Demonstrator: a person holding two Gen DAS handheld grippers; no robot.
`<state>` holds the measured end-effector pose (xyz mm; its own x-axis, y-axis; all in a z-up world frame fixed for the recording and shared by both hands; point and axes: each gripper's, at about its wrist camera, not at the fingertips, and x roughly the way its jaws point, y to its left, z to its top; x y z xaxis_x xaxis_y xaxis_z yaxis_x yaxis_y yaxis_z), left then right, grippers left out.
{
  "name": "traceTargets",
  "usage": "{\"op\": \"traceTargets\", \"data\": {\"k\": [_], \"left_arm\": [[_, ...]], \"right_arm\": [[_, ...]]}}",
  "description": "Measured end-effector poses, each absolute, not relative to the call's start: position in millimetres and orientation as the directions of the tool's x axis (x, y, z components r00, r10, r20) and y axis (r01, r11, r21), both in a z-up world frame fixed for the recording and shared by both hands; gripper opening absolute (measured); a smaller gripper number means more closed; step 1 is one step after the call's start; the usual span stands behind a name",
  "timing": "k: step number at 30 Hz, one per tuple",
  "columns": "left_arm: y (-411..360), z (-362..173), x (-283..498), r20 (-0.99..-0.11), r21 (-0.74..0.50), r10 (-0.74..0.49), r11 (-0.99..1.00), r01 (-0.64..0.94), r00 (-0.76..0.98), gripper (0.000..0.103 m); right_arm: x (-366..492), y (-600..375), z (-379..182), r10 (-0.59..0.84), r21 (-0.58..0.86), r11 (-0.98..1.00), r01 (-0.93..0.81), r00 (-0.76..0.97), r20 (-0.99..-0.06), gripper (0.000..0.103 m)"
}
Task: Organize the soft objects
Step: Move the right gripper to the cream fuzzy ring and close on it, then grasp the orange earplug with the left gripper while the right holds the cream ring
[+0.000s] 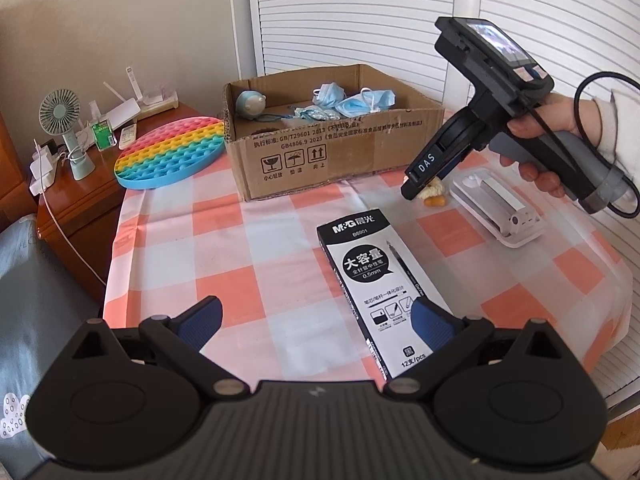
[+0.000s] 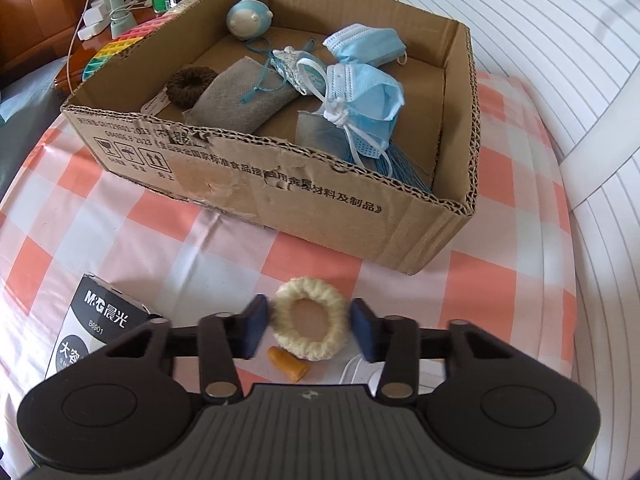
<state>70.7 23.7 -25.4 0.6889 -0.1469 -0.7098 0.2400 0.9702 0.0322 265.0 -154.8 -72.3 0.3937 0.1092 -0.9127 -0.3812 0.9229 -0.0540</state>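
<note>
A cream fluffy hair scrunchie point(image 2: 309, 327) lies on the checked tablecloth, between the open fingers of my right gripper point(image 2: 308, 327), which stand on either side of it, apart from it. An orange earplug point(image 2: 289, 364) lies just beside it. The cardboard box point(image 2: 320, 196) behind holds blue face masks point(image 2: 362, 92), grey pouches point(image 2: 236, 104), a brown scrunchie point(image 2: 191, 85) and a blue round toy point(image 2: 248, 18). My left gripper point(image 1: 316, 322) is open and empty above the table's near edge. In the left view the right gripper point(image 1: 416, 184) hangs over the scrunchie point(image 1: 434, 190).
A black-and-white pen box point(image 1: 370, 288) lies on the table by my left gripper. A white holder point(image 1: 498, 210) lies at the right. A rainbow pop-it mat point(image 1: 170, 152) leans left of the box. A wooden cabinet point(image 1: 72, 200) with a small fan point(image 1: 64, 128) stands left.
</note>
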Motion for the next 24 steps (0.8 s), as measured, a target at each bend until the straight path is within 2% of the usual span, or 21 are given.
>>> {"op": "traceTargets", "data": {"k": [5,19,22,24], "left_arm": [[17.5,-21.8,72.3,-0.695,0.046,-0.157,0.964,0.261,0.701,0.1],[-40.4,-12.7,108.4,-0.626,0.072,-0.267,0.916,0.395,0.733,0.099],[-59.6,-19.8,125.2,-0.632,0.067,-0.259,0.921,0.385,0.73,0.097],[-72.2,-27.6,135.5,-0.647,0.073,-0.238,0.927,0.369,0.725,0.089]], "right_arm": [[256.3,-158.8,-72.3,0.128,-0.052,0.92,-0.388,0.424,-0.897,0.042],[234.2,-192.8,-27.3,0.254,0.023,0.914,-0.404,0.529,-0.81,0.042],[230.7,-203.0,-18.9,0.277,0.042,0.915,-0.402,0.548,-0.789,0.042],[229.0,-208.3,-16.3,0.287,0.05,0.916,-0.399,0.562,-0.776,0.042]]}}
